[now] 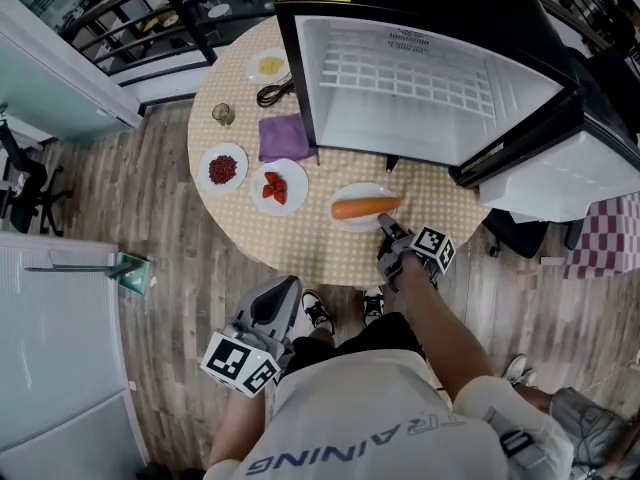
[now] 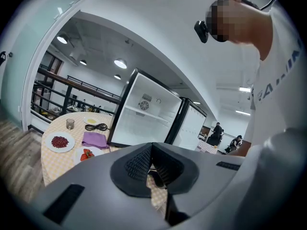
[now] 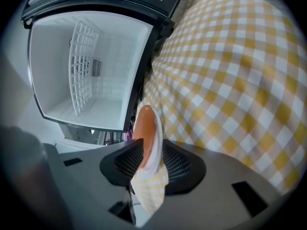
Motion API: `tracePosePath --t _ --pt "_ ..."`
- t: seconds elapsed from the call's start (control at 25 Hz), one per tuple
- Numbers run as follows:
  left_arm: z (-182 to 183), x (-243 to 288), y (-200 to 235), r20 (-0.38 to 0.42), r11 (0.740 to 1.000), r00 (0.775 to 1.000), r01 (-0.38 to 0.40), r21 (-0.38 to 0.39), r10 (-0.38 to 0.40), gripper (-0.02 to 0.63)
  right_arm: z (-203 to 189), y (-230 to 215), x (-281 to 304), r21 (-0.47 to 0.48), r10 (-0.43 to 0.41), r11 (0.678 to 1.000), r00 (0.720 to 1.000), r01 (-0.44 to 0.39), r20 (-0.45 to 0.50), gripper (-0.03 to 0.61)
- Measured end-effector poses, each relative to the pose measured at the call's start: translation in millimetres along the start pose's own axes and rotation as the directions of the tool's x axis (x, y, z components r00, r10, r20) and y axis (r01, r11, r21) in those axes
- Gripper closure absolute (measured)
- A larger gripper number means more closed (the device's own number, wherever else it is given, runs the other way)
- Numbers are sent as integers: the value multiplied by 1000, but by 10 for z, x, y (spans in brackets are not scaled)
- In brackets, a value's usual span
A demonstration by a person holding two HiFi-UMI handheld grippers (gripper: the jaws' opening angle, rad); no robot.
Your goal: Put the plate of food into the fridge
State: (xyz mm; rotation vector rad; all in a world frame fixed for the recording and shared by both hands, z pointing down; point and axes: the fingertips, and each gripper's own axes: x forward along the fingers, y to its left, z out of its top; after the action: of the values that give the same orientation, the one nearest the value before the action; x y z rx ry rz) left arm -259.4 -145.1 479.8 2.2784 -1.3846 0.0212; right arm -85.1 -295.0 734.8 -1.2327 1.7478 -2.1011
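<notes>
The right gripper (image 3: 147, 153) grasps the round white plate (image 3: 157, 137) of orange food between its jaws, not yet lifted, open black fridge (image 3: 81, 66) beyond them; left gripper (image 2: 152, 163) clenched, empty.

Head view steeply down over round yellow-checked table (image 1: 310, 243); gripper views low, R nearest; all share open black fridge (image 1: 400, 78).

Wood-plank floor (image 1: 150, 198); round gingham-clothed table (image 1: 310, 243)
</notes>
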Motion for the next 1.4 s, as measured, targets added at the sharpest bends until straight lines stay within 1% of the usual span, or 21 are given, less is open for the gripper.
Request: tracePosePath --t 0.08,0.16,0.2,0.4,0.56,0.64,0.76,0.88,1.08,1.4 --pt "-13 4 -1 -5 1000 1000 2 -5 -2 606 18 -28 16 22 -18 1000 1000 18 13 452" --pt "-12 8 0 -5 1000 1000 3 -8 -3 607 36 -82 24 47 -44 998 999 43 27 508" --pt "-8 11 3 -4 1000 1000 3 -9 -3 607 44 -98 27 59 -51 997 998 49 33 518" --pt "7 20 11 -8 1000 1000 7 -9 -7 606 69 -117 32 95 -60 994 997 55 53 525" --pt "-10 28 19 -15 1000 1000 8 -14 -8 607 70 -124 41 80 -74 994 996 70 48 535" --pt "-21 35 22 -18 1000 1000 11 -16 -12 607 69 -102 40 71 -43 997 998 39 53 540" --pt "-25 43 29 -21 1000 1000 15 -17 -15 607 60 -25 14 58 36 997 997 -40 69 549" --pt "-32 53 37 -26 1000 1000 16 -17 -17 607 48 30 -6 53 84 995 993 -89 81 549" --pt "-56 79 43 -34 1000 999 23 -16 -23 606 41 85 -29 36 129 991 988 -132 83 549" --pt "-47 142 16 -36 999 999 40 -17 -41 606 58 247 -171 36 177 983 980 -181 89 549"
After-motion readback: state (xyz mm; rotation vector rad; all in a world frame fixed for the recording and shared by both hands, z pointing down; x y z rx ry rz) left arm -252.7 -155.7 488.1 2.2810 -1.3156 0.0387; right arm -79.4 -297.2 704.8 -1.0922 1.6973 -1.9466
